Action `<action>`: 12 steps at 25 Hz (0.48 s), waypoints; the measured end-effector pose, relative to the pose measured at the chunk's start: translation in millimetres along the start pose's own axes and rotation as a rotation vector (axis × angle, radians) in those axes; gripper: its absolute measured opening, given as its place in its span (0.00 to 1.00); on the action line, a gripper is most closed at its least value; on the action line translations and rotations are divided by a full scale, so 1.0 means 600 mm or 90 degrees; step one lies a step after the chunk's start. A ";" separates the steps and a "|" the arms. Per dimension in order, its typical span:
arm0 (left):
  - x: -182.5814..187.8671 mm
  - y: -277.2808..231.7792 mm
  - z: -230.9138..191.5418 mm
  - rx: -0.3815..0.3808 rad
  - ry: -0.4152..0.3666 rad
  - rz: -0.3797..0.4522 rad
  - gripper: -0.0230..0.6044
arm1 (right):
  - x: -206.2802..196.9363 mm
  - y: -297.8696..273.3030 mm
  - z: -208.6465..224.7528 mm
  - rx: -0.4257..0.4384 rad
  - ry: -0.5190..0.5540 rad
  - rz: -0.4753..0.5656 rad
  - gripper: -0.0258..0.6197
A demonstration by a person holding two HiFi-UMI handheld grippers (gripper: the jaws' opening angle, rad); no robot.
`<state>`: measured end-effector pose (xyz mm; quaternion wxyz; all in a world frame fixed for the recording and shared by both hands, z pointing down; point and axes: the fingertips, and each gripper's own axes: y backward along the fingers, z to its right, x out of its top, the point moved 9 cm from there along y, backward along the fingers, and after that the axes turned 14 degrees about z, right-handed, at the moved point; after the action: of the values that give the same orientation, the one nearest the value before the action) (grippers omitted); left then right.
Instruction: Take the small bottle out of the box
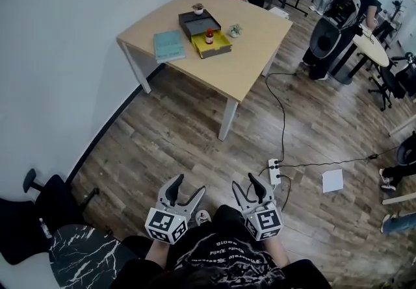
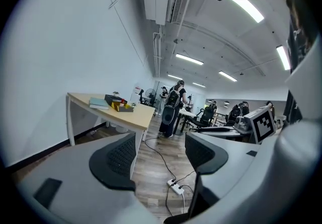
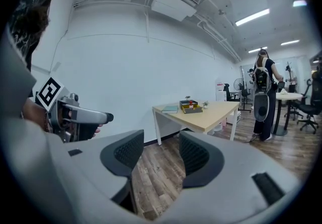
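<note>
Standing well back from the counter point(image 1: 260, 41), a person holds the left gripper point(image 1: 186, 191) and the right gripper point(image 1: 250, 189) low at the waist, both aimed roughly toward 12 o'clock. Each gripper's own view shows its fingers point(image 2: 118, 160) spread wide with only floor and distant furniture between them, so neither holds anything. The small bottle point(image 1: 209, 36), red-capped, stands upright inside the yellow box point(image 1: 220, 47) near the middle of the counter, with a dark box point(image 1: 195, 20) touching at its 11 o'clock, a teal book point(image 1: 169, 45) at 9 o'clock and a small potted plant point(image 1: 235, 30) just beside at 2 o'clock. The task appears not yet begun: the whole approach lies ahead. A power strip point(image 1: 275, 171) and its cable point(image 1: 283, 119) lie on the floor at the person's 1 o'clock, a likely snag for feet on the walk in. At the box, the bottle looks light and narrow; a finger arriving off-centre could tip it, and a finger catching the yellow wall could drag the box or nudge the plant.
</note>
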<state>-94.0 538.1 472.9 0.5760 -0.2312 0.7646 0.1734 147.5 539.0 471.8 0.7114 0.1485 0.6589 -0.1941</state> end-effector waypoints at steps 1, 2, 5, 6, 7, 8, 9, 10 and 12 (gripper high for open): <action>0.001 -0.001 0.000 -0.006 -0.001 0.003 0.54 | -0.001 0.000 0.001 -0.003 -0.004 -0.001 0.40; 0.002 -0.001 0.001 -0.012 -0.001 0.003 0.54 | -0.003 0.000 0.002 -0.008 -0.011 -0.001 0.40; -0.006 -0.001 -0.009 -0.008 -0.013 -0.005 0.54 | -0.014 -0.010 0.008 -0.017 -0.030 0.002 0.40; -0.010 -0.003 -0.015 0.001 -0.015 -0.002 0.54 | -0.018 -0.016 0.012 -0.017 -0.032 0.002 0.40; -0.012 -0.009 -0.021 0.010 -0.014 0.003 0.54 | -0.021 -0.023 0.019 -0.016 -0.032 0.002 0.40; -0.013 -0.018 -0.027 0.014 -0.012 0.007 0.54 | -0.023 -0.033 0.027 -0.017 -0.030 0.003 0.40; -0.013 -0.030 -0.034 0.014 -0.009 0.007 0.54 | -0.024 -0.046 0.037 -0.017 -0.029 0.003 0.40; -0.012 -0.044 -0.041 0.013 -0.008 0.003 0.54 | -0.024 -0.061 0.046 -0.015 -0.028 0.003 0.40; -0.011 -0.071 -0.054 0.015 -0.006 -0.005 0.54 | -0.023 -0.092 0.066 -0.004 -0.025 -0.001 0.40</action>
<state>-94.8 486.6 488.3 0.5832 -0.2263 0.7629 0.1630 155.8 473.0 491.2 0.7247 0.1416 0.6454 -0.1955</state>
